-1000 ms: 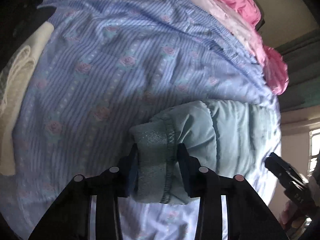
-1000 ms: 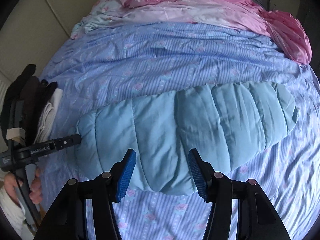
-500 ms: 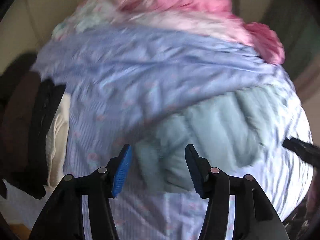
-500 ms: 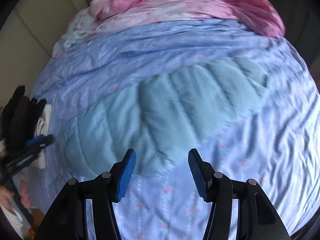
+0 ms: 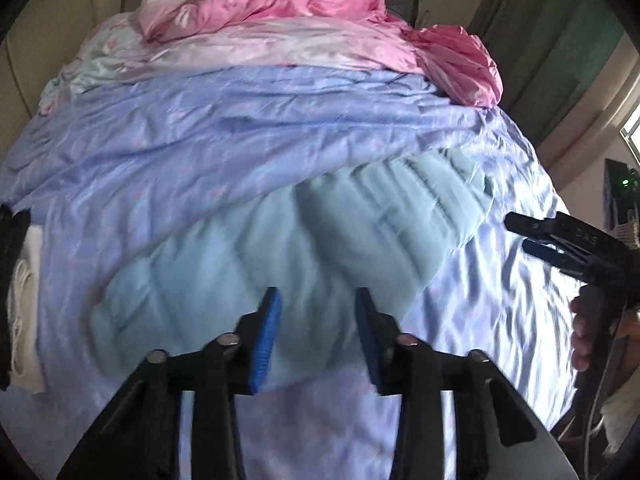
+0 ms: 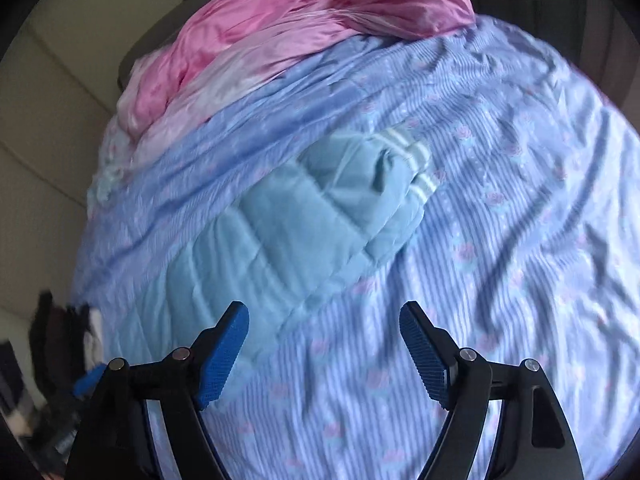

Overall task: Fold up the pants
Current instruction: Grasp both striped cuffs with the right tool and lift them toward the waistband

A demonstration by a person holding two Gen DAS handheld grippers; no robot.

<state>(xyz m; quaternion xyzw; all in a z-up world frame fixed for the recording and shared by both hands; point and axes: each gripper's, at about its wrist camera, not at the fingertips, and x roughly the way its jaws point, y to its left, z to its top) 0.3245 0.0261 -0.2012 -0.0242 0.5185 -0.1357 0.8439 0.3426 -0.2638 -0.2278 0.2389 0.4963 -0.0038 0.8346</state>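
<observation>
The light blue quilted pants (image 5: 280,260) lie folded lengthwise in a long band across the blue floral bedsheet (image 5: 200,152). Their striped cuffs (image 6: 412,152) point toward the far right. My left gripper (image 5: 316,328) hovers above the near edge of the pants. Its jaws are closing, with a gap between the blue pads and nothing gripped. My right gripper (image 6: 324,344) hangs over the sheet just right of the pants (image 6: 288,232), its jaws opening wide and empty. It also shows at the right edge of the left wrist view as the right gripper (image 5: 560,240), held by a hand.
A crumpled pink quilt (image 5: 300,0) is heaped at the head of the bed. White and dark clothes (image 5: 24,300) lie at the bed's left edge. A green curtain (image 5: 560,40) and a window stand to the right.
My left gripper let go of the pants' waistband and pulled back and up. My right gripper swung to the right and its jaws spread wider.
</observation>
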